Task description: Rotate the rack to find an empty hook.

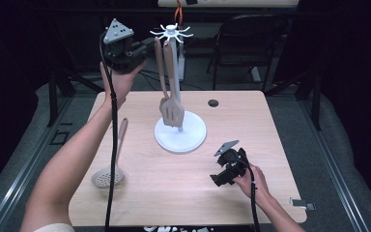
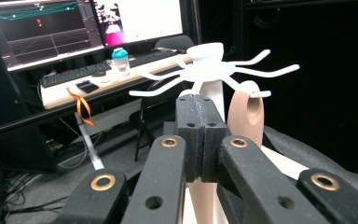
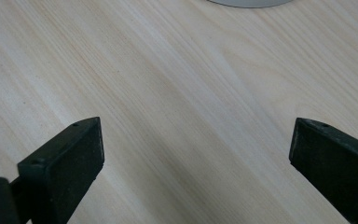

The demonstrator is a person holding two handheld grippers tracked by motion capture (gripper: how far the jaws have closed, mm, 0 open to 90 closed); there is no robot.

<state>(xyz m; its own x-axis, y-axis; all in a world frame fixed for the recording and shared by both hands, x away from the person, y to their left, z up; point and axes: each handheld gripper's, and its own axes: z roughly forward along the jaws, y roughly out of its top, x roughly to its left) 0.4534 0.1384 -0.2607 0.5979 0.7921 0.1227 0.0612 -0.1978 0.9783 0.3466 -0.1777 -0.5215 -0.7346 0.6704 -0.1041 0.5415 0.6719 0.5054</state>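
Nearest the viewer, two forearms reach in over a pale wooden surface. At the near right, the right claw rests low on the wood, its two black jaws standing wide apart with nothing between them.

Near the left edge, a beige skimmer spoon lies flat with its perforated bowl toward the viewer and its handle pointing away. It is well apart from both claws and, by the look of it, has not yet been hung.

Farther in, at the middle of the surface, stands a white utensil stand with a round base, an upright post and a crown of curved hooks on top. A beige slotted spatula hangs from one hook by the hole in its handle, with its blade near the base.

Farthest, raised at the left of the hooks, the left claw points at the top of the stand. Its jaws are pressed together and hold nothing; the spatula's handle loop is just beside them, apart.

Judging from this, one utensil is hung and let go; the skimmer remains to be picked up and hooked.
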